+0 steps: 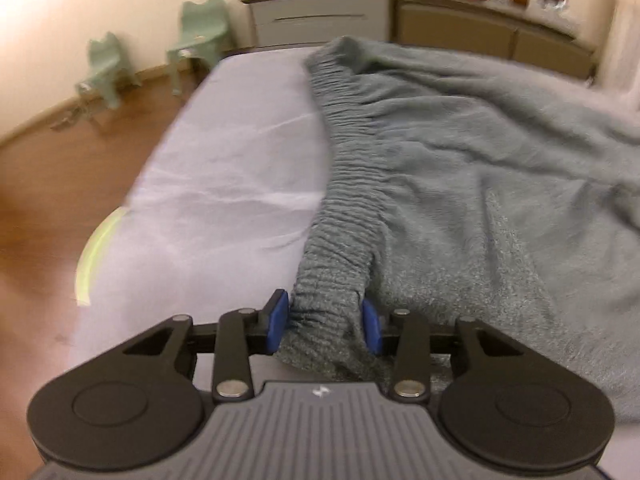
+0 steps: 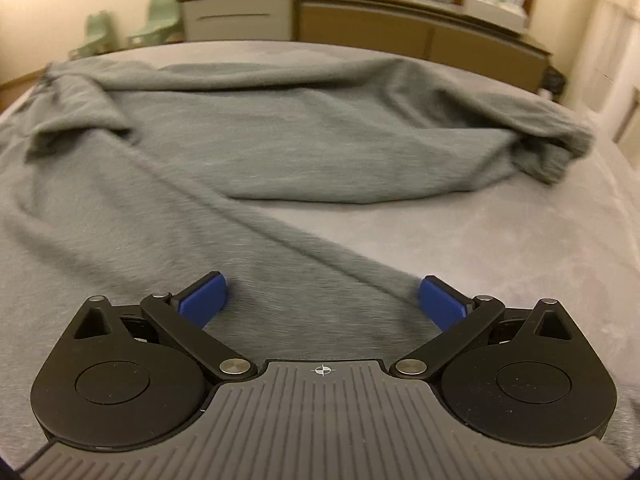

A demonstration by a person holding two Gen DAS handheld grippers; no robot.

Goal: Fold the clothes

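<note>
Left wrist view first: the left gripper [image 1: 326, 326] has its blue pads [image 1: 277, 322] closed partway on the bunched, ribbed waistband [image 1: 344, 184] of a grey-green garment [image 1: 500, 184]. The pads press on the fabric from both sides, so it's a proper grip on that end of the band. The waistband runs away from the gripper down the middle of the bed [image 1: 224, 168], and the rest of the garment spreads toward the bed's right side. The bed's left part is bare pale sheet, right up to its left edge. Past that edge there's wood floor [image 1: 60, 184] and two small mint-green chairs [image 1: 196, 40] against the wall. A long grey and tan sideboard [image 1: 320, 20] stands beyond the far end of the bed, with some clutter on top that's too blurry to name.

Right wrist view: the right gripper [image 2: 322, 300] has its fingers [image 2: 204, 296] spread wide and holds nothing. Garment cloth lies flat under and between them, but the pads don't pinch it. From here the garment covers the bed's left and middle, with a rumpled leg reaching toward the far right edge and ending in a cuff [image 2: 560, 148]. The near right corner of the bed is bare sheet.
</note>
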